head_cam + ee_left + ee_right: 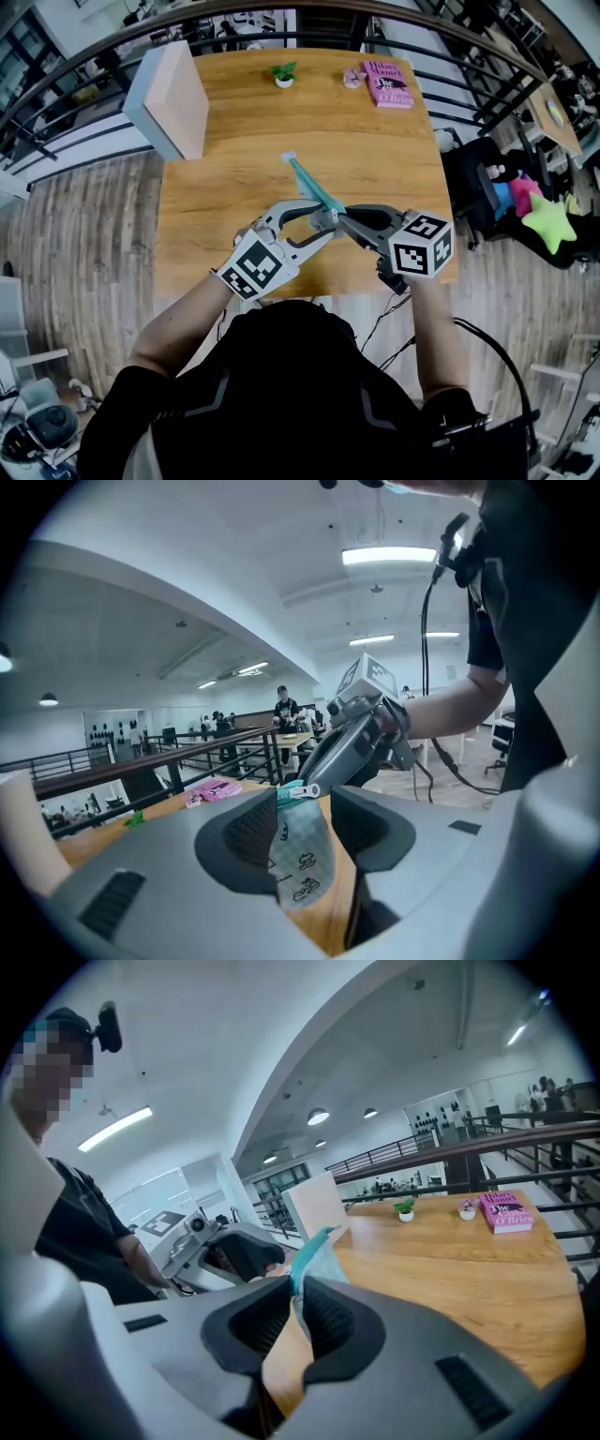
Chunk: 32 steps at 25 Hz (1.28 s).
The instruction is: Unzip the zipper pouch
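Teal zipper pouch (314,187), clamped in the right gripper (292,1305), hangs its pull (302,791) between the left gripper's (307,832) parted jaws.

So the pouch (309,185) hangs over the near middle of the table (225,178), left gripper (322,221) on its left, right gripper (344,218) on its right. Far edge: a board (169,98), I think, at the left corner, plant (284,73) mid, book (387,82) right.

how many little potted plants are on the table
2. A green potted plant stands near the far edge of the table, and a pink-flowered pot stands to its right, beside the pink book. The white box at the left could hide another.
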Each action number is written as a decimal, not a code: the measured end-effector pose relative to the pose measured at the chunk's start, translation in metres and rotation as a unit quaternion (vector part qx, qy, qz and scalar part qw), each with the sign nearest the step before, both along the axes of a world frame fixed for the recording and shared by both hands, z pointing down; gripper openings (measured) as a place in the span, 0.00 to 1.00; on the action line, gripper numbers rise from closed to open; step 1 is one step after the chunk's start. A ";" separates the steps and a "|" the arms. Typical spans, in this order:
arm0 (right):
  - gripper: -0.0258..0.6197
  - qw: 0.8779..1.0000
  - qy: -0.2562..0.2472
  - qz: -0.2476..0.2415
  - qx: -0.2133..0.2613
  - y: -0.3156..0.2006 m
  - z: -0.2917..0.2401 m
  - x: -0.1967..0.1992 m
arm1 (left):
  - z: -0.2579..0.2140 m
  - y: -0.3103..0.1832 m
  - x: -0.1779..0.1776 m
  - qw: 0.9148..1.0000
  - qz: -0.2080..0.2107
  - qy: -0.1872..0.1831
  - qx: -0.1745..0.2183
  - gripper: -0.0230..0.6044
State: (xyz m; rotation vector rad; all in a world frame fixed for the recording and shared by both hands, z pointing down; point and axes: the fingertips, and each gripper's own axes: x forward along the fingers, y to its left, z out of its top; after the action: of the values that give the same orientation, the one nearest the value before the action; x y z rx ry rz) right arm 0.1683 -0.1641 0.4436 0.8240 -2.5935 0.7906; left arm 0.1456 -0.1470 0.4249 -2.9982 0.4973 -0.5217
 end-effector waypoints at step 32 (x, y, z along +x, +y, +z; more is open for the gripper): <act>0.12 1.000 0.014 0.017 0.001 0.003 -0.030 -0.012 | -0.028 -0.010 -0.006 0.999 0.034 0.032 -0.024 0.09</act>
State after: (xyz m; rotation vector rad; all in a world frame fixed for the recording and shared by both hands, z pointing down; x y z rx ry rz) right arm 0.1562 -0.1608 0.4132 0.8758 -2.5638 0.7799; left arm 0.1397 -0.1572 0.3968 -3.0734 0.3903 -0.4399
